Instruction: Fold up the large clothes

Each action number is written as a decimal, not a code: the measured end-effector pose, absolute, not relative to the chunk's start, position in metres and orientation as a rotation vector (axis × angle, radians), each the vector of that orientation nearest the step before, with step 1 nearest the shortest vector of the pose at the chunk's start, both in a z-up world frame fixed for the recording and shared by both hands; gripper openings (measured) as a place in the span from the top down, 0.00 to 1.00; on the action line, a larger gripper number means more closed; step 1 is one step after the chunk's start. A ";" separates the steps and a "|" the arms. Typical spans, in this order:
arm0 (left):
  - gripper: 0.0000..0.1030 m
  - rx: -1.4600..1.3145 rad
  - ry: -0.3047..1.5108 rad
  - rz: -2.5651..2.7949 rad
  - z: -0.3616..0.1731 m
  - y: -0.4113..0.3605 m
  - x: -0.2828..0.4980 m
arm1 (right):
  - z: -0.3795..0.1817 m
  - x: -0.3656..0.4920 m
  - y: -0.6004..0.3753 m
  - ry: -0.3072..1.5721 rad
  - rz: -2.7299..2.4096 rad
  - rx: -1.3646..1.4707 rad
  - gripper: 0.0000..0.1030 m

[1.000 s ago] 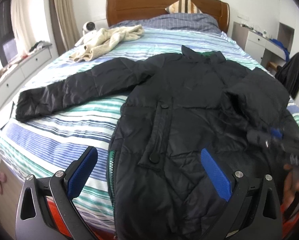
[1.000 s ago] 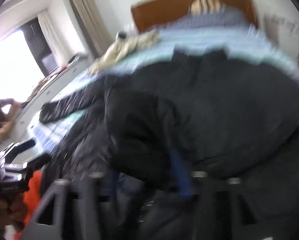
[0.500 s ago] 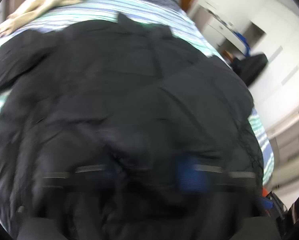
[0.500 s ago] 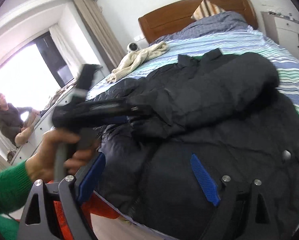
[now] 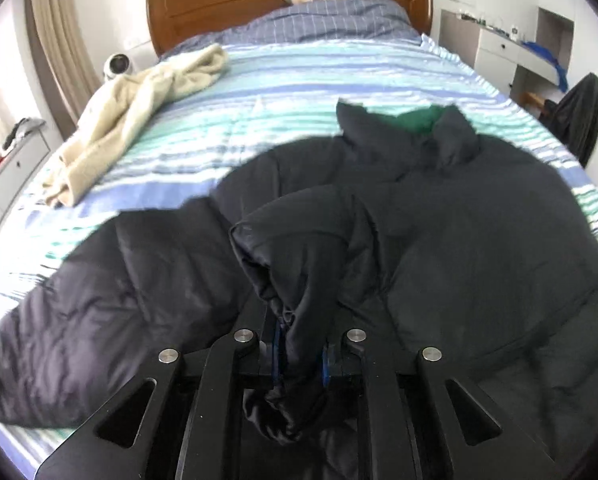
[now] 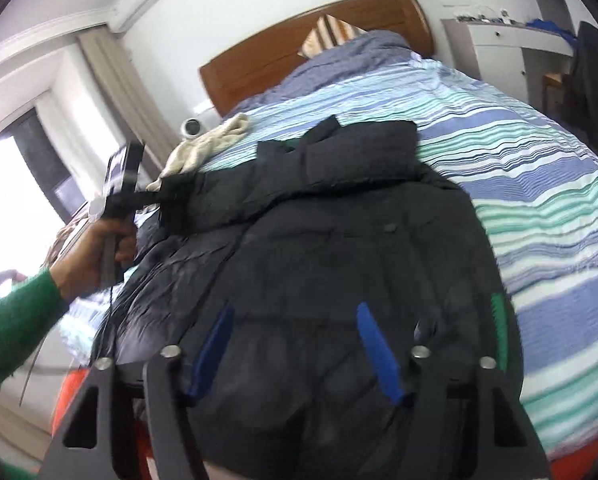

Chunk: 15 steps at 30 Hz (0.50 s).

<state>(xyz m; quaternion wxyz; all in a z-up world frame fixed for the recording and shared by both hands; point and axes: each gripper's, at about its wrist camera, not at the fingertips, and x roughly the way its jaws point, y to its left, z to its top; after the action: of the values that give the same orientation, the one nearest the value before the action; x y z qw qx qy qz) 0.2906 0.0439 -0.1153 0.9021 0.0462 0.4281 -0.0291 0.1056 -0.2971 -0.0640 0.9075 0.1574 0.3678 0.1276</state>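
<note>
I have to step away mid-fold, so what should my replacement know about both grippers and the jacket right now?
Left gripper: shut on the black jacket's sleeve, lifted over the body.
Right gripper: open, jaws just been closing, nothing pinched, above the black jacket hem.
Jacket lies front-up on the striped bed; right-side sleeve already folded across the chest.
Left: lay the held sleeve in, then fold the body.

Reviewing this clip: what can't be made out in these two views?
- Left wrist view: the left gripper pads, buried in bunched black jacket fabric.
- Right wrist view: the left hand and its gripper, motion-blurred.
- Both views: the jacket's hem, behind gripper frames.
- Dresser items: too small.
</note>
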 end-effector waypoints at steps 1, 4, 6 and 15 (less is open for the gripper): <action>0.81 0.087 0.884 -0.058 -0.121 0.046 0.291 | -0.060 0.119 -0.300 0.759 0.255 0.317 0.48; 0.73 0.016 0.883 -0.060 -0.133 0.053 0.293 | -0.047 0.163 -0.312 0.751 0.222 0.290 0.53; 0.71 -0.026 0.878 -0.070 -0.136 0.057 0.292 | -0.039 0.207 -0.323 0.752 0.180 0.299 0.53; 0.59 -0.123 0.873 -0.111 -0.154 0.068 0.298 | -0.141 0.356 -0.327 1.002 0.108 0.306 0.56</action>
<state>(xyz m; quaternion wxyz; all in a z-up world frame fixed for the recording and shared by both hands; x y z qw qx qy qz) 0.2976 0.0678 -0.1541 0.9030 -0.0596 0.4221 -0.0535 0.3557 -0.3266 -0.1406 0.8646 0.1462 0.4780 0.0514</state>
